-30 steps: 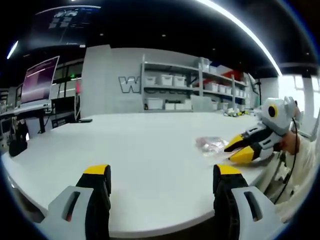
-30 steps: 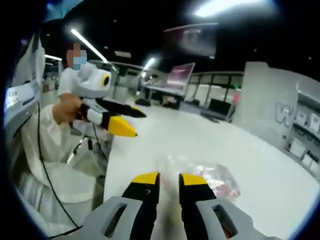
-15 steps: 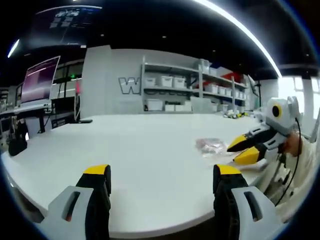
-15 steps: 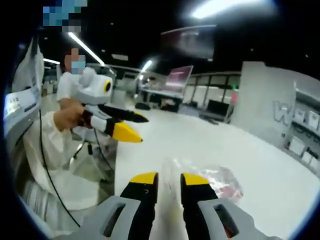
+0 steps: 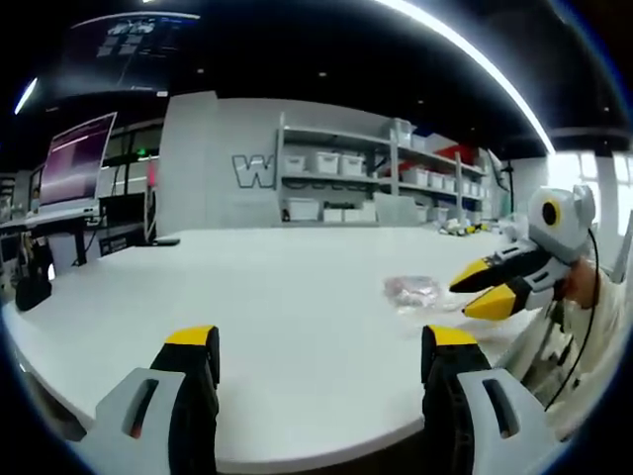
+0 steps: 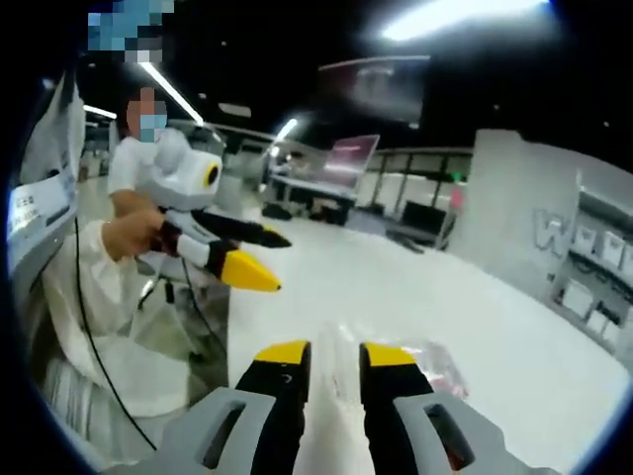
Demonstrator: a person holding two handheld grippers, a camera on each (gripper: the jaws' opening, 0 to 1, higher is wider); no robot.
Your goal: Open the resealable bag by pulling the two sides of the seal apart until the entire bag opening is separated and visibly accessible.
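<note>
Right tongs (image 6: pixel 328 354) lifted, nearly closed, above bag (image 6: pixel 435 361); left tongs (image 5: pixel 320 336) spread.

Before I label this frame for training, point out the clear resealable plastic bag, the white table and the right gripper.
clear resealable plastic bag (image 5: pixel 413 290), left gripper view, its middle
white table (image 5: pixel 257 287), left gripper view, bare top
right gripper (image 6: pixel 333 354), right gripper view, between fingertips

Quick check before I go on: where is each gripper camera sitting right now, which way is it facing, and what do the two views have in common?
Left gripper view: rides the left gripper, jaws wide apart over the near edge of the white table; faces across it toward wall shelves; the right gripper enters from the right, beside the resealable bag.
Right gripper view: rides the right gripper, jaws slightly apart above the bag; faces along the table toward monitors; a sleeve and hand carry the left gripper at left.
Shared: table, bag, each other's gripper.
</note>
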